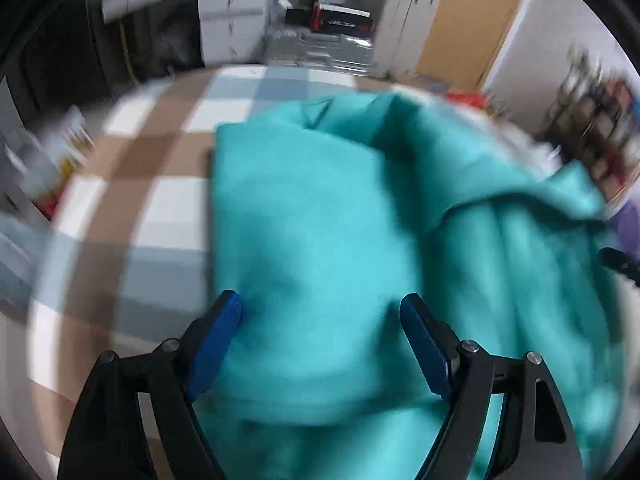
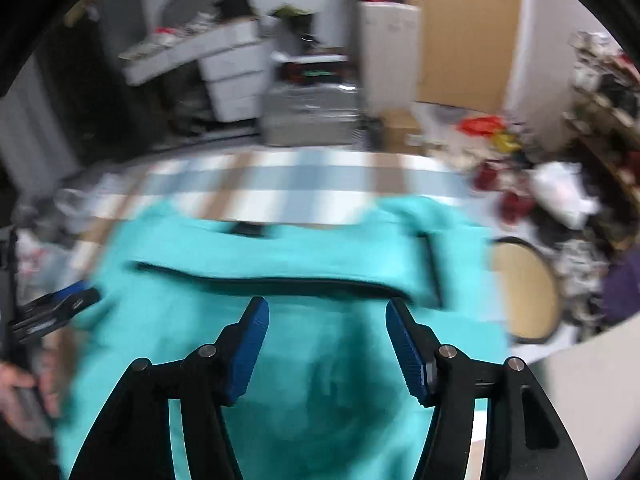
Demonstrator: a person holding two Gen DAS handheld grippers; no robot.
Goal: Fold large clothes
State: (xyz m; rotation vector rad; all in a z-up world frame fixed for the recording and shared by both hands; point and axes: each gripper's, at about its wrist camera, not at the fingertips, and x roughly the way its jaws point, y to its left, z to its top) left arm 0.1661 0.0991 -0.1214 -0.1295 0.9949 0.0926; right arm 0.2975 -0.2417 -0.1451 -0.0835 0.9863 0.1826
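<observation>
Both views smeared by motion blur. Teal garment spread over checked cloth on the desk, partly folded, a flat panel on the left and bunched folds rising to the right. Left hand-held gripper poised over the near part of the garment, blue pads well apart, nothing between them. Right hand-held gripper likewise over the garment, jaws spread wide, no cloth pinched. Dark seam line across the fabric just beyond its fingertips. Left hand-held gripper also visible at the left edge of the right wrist view. Round wooden stool beside the desk on the right; white drawers and clutter far behind.
</observation>
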